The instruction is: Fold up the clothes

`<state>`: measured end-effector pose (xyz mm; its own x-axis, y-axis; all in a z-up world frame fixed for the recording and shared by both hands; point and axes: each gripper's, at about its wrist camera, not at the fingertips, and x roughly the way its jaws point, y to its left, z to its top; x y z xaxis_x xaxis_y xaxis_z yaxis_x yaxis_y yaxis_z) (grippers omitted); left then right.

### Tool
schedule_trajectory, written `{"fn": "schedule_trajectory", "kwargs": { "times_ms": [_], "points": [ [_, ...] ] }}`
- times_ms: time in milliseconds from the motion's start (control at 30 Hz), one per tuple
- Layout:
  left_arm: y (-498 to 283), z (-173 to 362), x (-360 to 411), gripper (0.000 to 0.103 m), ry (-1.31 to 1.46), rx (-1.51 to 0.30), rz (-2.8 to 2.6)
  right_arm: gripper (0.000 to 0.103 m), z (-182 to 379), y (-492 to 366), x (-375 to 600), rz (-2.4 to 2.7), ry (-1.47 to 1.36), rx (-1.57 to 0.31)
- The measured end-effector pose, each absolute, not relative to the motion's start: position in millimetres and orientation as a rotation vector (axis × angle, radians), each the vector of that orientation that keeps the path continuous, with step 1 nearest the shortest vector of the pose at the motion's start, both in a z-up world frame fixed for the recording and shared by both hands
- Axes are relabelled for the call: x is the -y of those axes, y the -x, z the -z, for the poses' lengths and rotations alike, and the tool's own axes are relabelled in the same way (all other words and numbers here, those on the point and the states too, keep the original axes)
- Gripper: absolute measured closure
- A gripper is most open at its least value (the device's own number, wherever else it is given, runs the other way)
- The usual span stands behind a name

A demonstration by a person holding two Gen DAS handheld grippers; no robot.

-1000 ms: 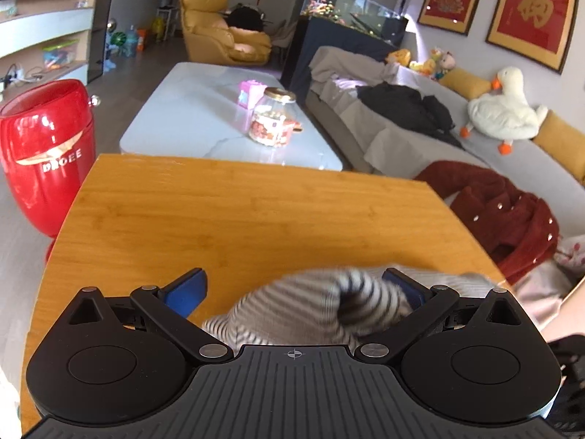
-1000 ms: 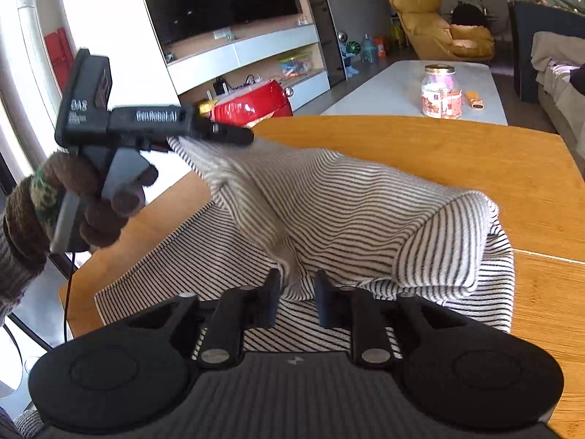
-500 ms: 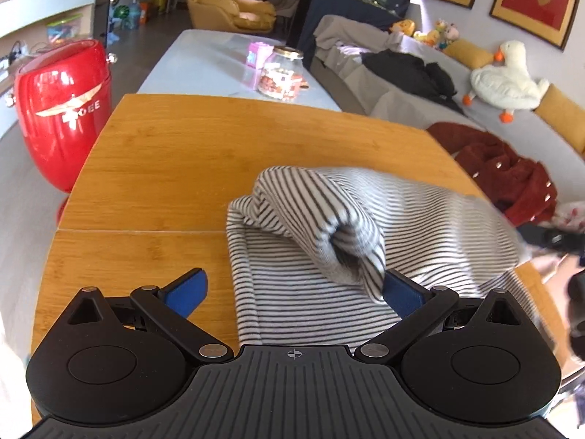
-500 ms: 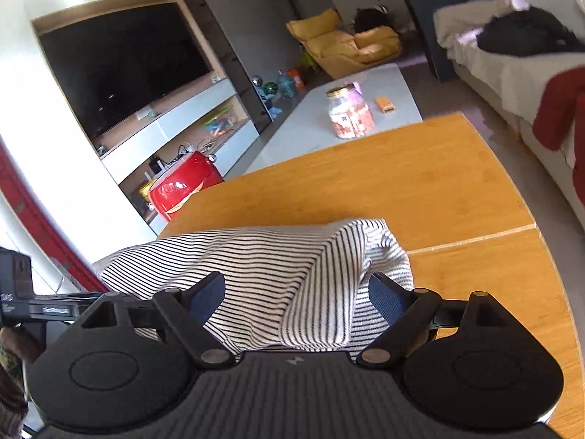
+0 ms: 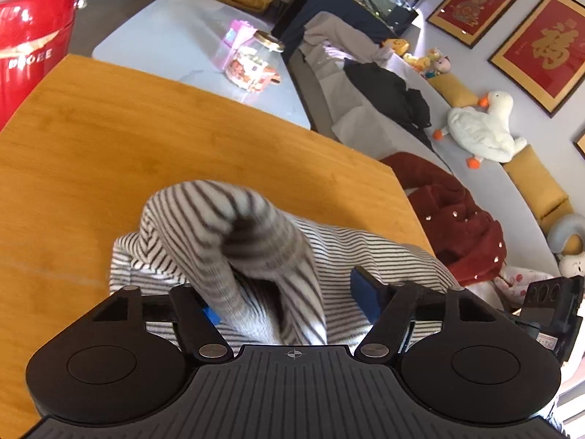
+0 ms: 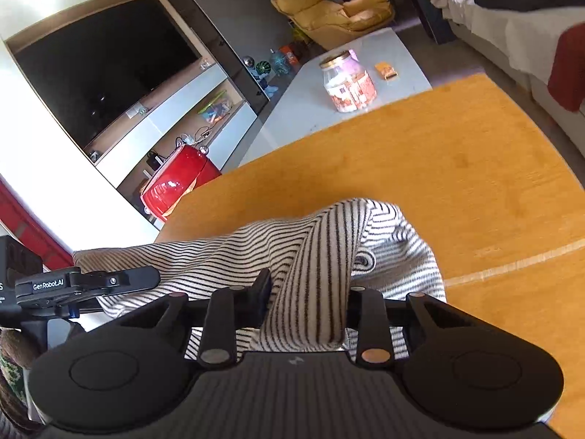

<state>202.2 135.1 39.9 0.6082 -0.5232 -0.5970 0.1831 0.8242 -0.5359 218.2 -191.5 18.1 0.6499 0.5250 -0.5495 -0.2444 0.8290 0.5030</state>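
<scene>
Compared with half a second earlier, a bunched fold of the striped garment [image 5: 234, 241] is now being lifted between the fingers of the left gripper [image 5: 289, 300], where before the cloth was lying flatter and further ahead of it. The blue pads [image 5: 365, 292] are being held wide apart, with the fold draped between them and not squeezed on the right-hand side; whether the left-hand pad is touching cloth cannot be told.

In the right wrist view, the right gripper [image 6: 307, 292] has narrowed since the earlier frame: its fingers were spread well clear of the fabric then, and a ridge of the striped garment [image 6: 321, 256] is now being flanked closely on both sides. Contact appears to be made, though the blur is preventing a firm pinch from being confirmed.

The garment is being kept on the near part of the wooden table [image 5: 153, 139], bunched close to both tools. The far half of the tabletop is being left bare up to its curved far edge, and the seam line [image 6: 512, 263] is being left uncovered to the right of the cloth. Beyond the edge, a glass jar [image 6: 347, 84] is standing on the pale coffee table [image 5: 175, 36], and a red coat [image 5: 453, 216] is lying near the table's right corner.
</scene>
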Motion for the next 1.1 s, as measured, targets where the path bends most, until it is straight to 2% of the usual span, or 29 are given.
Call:
{"fn": "schedule_trajectory", "kwargs": {
  "times_ms": [33, 233, 533, 600, 667, 733, 800, 900, 933, 967, 1033, 1100],
  "points": [
    [-200.0, -44.9, -133.3, 0.056, 0.446, -0.807, 0.431, 0.078, -25.9, -222.2, 191.5, -0.452, -0.395, -0.724],
    [-181.6, -70.6, -123.6, 0.056, 0.419, -0.723, 0.473, 0.078, -55.8, -191.2, 206.2, -0.523, -0.327, -0.640],
    [-89.7, -25.8, -112.4, 0.058, 0.468, -0.808, 0.515, 0.078, -26.1, -130.7, 226.2, -0.520, -0.309, -0.724],
    [-82.6, -12.0, -112.2, 0.054, 0.470, -0.854, 0.501, 0.077, -14.2, -125.0, 227.5, -0.489, -0.296, -0.744],
    [-77.3, -7.7, -115.1, 0.052, 0.460, -0.867, 0.489, 0.071, -7.3, -120.5, 227.4, -0.459, -0.275, -0.742],
    [-72.3, -9.4, -118.1, 0.044, 0.440, -0.867, 0.477, 0.067, -7.4, -116.2, 228.2, -0.439, -0.278, -0.736],
    [-63.6, -21.6, -120.5, 0.027, 0.384, -0.832, 0.460, 0.054, -11.0, -112.5, 230.2, -0.420, -0.283, -0.732],
    [-46.8, -41.7, -125.2, 0.018, 0.301, -0.773, 0.442, 0.033, -20.0, -105.7, 236.1, -0.388, -0.275, -0.704],
    [-41.3, -48.0, -126.3, 0.016, 0.282, -0.752, 0.436, 0.022, -23.8, -103.6, 238.2, -0.370, -0.270, -0.687],
    [-38.2, -53.2, -126.0, 0.012, 0.275, -0.733, 0.435, 0.017, -27.8, -101.5, 240.4, -0.354, -0.266, -0.664],
    [-34.3, -62.4, -124.4, 0.009, 0.272, -0.696, 0.435, 0.013, -35.2, -99.8, 244.8, -0.326, -0.267, -0.622],
    [-31.2, -70.5, -121.9, 0.008, 0.268, -0.661, 0.436, 0.001, -40.0, -101.5, 248.1, -0.292, -0.273, -0.584]
  ]
}}
